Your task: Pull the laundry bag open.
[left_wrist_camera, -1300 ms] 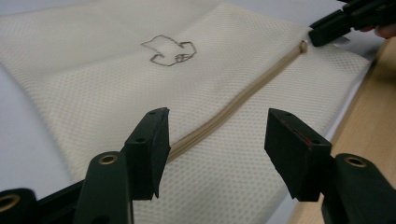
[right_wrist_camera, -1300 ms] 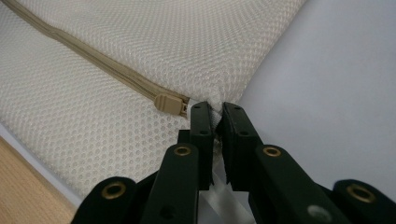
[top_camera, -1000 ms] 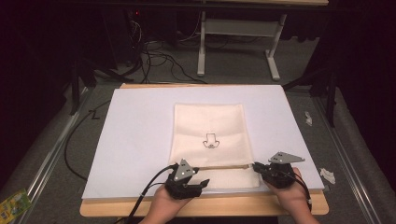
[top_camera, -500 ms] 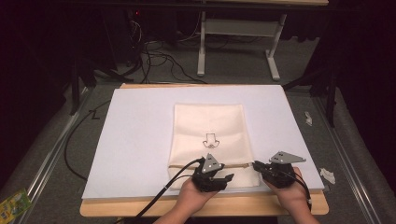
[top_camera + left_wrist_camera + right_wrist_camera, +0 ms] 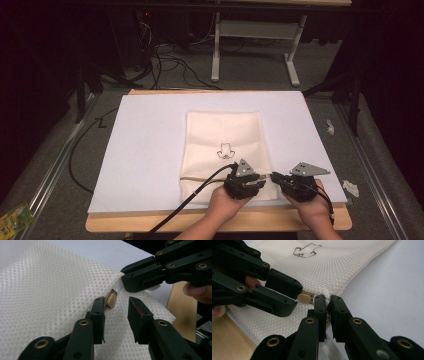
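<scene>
Mesh bag (image 5: 226, 150): flat on the white surface (image 5: 150, 150), near its front edge.
High view: both tools sit at the bag's front right corner.
Left tool (image 5: 115, 312): jaws apart, tan zipper pull (image 5: 110, 300) between them.
Right tool (image 5: 328, 305): pinched tight on the bag's edge.

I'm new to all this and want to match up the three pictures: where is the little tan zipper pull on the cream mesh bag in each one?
High view: too small to make out; it would lie between the two grippers.
Left gripper view: tan zipper pull at centre, just beyond the open jaws.
Right gripper view: left of centre, beside the shut jaws.
Shared landmark: cream mesh bag.
</scene>
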A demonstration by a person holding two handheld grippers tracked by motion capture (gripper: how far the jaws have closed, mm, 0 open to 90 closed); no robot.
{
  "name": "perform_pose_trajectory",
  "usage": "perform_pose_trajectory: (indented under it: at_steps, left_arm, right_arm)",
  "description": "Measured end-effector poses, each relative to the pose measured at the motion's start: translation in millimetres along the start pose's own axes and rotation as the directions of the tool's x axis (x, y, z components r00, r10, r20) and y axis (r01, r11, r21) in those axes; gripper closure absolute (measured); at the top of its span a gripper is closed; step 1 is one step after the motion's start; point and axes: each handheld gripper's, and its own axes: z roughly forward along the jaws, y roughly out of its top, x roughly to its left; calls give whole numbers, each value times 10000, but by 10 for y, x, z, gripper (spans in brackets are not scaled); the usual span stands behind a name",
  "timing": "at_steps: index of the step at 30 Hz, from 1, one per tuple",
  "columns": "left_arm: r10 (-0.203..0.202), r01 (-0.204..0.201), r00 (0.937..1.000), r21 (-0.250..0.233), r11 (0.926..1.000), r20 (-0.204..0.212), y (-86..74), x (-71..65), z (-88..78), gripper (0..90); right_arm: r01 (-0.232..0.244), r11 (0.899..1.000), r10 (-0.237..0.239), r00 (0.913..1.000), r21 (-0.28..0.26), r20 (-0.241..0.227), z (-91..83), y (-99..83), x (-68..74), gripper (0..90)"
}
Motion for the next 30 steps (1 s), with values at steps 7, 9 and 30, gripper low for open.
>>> perform_pose_trajectory:
  at_steps: [7, 9, 30]
  left_arm:
    - [-297, 295, 9995, -190, 9994, -70, 8, -43, 84, 777]
    - [-310, 305, 9992, -216, 9993, -233, 19, -52, 96, 796]
    - [-393, 402, 9987, 267, 9988, -332, 26, -3, 4, 877]
  right_arm:
    - [96, 9999, -96, 9999, -109, -37, -13, 12, -3, 850]
    - [33, 9999, -34, 10000, -100, -53, -11, 6, -5, 850]
    - [245, 9997, -245, 9996, 15, -104, 19, 17, 40, 858]
